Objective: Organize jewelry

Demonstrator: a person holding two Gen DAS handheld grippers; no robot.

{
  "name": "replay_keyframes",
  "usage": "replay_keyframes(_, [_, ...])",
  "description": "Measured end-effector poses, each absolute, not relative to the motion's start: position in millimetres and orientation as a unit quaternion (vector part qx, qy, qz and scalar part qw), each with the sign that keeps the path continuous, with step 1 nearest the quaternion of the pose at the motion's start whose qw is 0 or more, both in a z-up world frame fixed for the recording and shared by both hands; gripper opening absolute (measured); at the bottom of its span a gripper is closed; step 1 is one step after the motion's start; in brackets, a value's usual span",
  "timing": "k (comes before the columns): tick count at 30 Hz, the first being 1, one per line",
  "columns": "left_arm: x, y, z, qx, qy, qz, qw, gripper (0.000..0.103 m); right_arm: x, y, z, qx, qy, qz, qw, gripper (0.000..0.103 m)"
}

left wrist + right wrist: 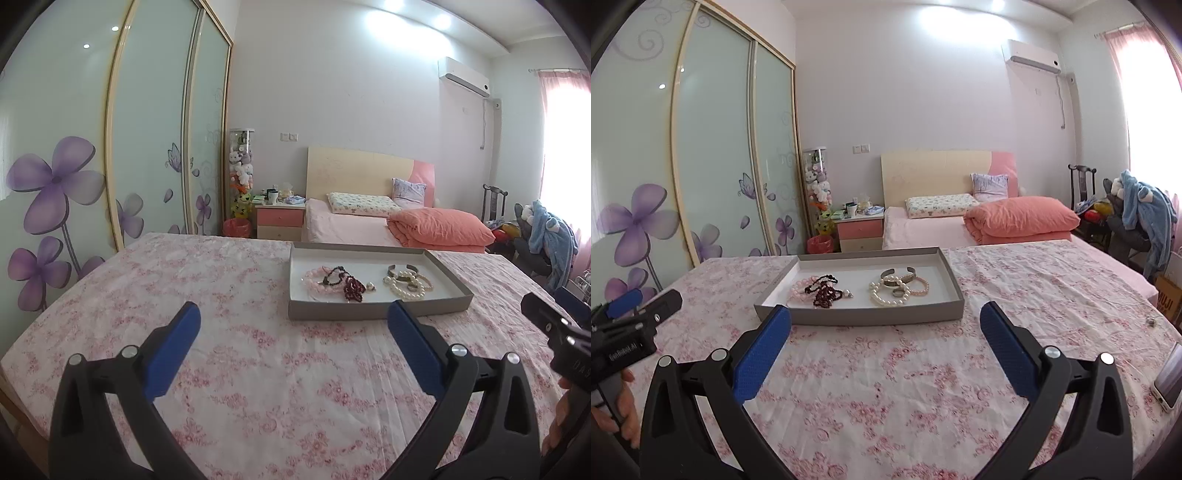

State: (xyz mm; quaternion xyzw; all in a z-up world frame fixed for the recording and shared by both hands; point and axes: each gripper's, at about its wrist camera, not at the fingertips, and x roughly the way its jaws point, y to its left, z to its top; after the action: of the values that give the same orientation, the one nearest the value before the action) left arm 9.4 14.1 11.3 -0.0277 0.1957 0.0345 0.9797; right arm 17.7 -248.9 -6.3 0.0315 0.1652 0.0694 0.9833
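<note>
Both the left gripper (293, 314) and right gripper (885, 314) hang short of the grey tray (857, 315) with jaws spread wide, empty. Inside the tray the pearl bracelet (888, 297) overlaps the metal cuffs (897, 277); grabbing one could drag another

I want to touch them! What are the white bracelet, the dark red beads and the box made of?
White bracelet: round glossy cream beads, pearl-like; real or plastic, I can't tell. Dark red beads: small shiny beads, maybe stone or glass. Box: grey outside, white inside, thin matte walls, probably cardboard.
</note>
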Motion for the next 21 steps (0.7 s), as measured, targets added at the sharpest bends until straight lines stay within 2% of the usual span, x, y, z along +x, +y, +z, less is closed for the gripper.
replay_keyframes(21, [0, 0, -1, -0.007, 0.194, 0.024, 0.981, 0.099, 11, -250, -16, 0.025, 0.174, 0.075, 0.982, 0.101])
